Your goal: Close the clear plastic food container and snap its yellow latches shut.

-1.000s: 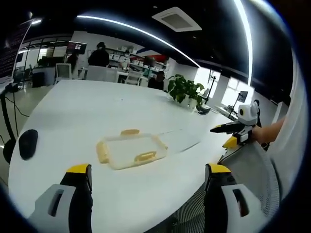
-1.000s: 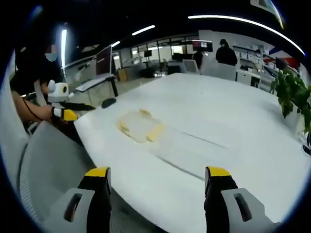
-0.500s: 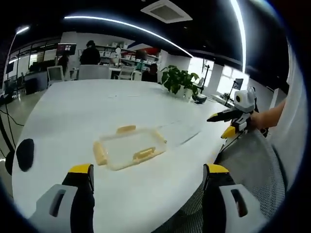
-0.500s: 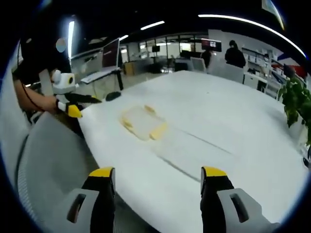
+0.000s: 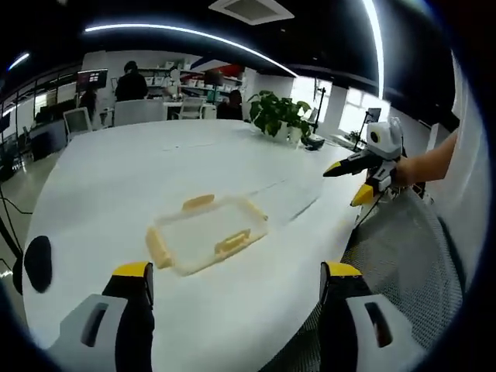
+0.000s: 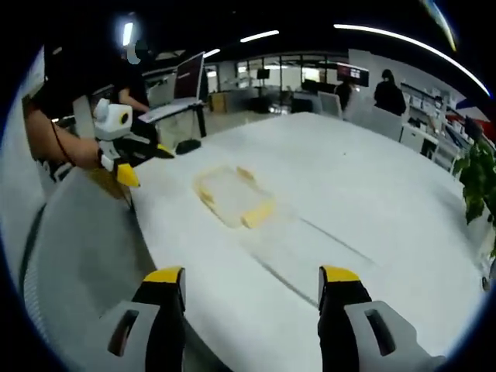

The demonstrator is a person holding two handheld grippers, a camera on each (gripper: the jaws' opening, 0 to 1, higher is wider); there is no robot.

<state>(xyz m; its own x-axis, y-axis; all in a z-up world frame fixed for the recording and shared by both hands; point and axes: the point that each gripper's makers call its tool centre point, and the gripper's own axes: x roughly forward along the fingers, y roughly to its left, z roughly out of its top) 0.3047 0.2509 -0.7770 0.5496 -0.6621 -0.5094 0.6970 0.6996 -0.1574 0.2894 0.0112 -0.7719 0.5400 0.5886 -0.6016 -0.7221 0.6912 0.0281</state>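
Apparently at the very start of the job: container (image 5: 205,236) lying flat on the white table (image 5: 116,178), near the edge closest to the person, with yellow latches (image 5: 231,243) on its sides, and a clear flat sheet, probably the lid (image 5: 291,211), resting on the table beside it toward the right gripper's side; hard to say for sure because of the transparency. Nothing gripped and no latch pressed down as far as can be judged, so closing and snapping all remain to do. Left gripper (image 5: 236,291) held low over the table edge, jaws wide apart and empty, aimed at the container from the near side. Right gripper (image 6: 252,291) likewise spread apart with nothing between the jaws, looking across the table at the same container (image 6: 232,198) from the other side. In the right gripper view, left gripper (image 6: 143,159) seen in a hand above the table corner, tips parted, not touching anything. A dark mouse (image 5: 37,262) lying near the table edge, a potted plant (image 5: 275,116) at the far end
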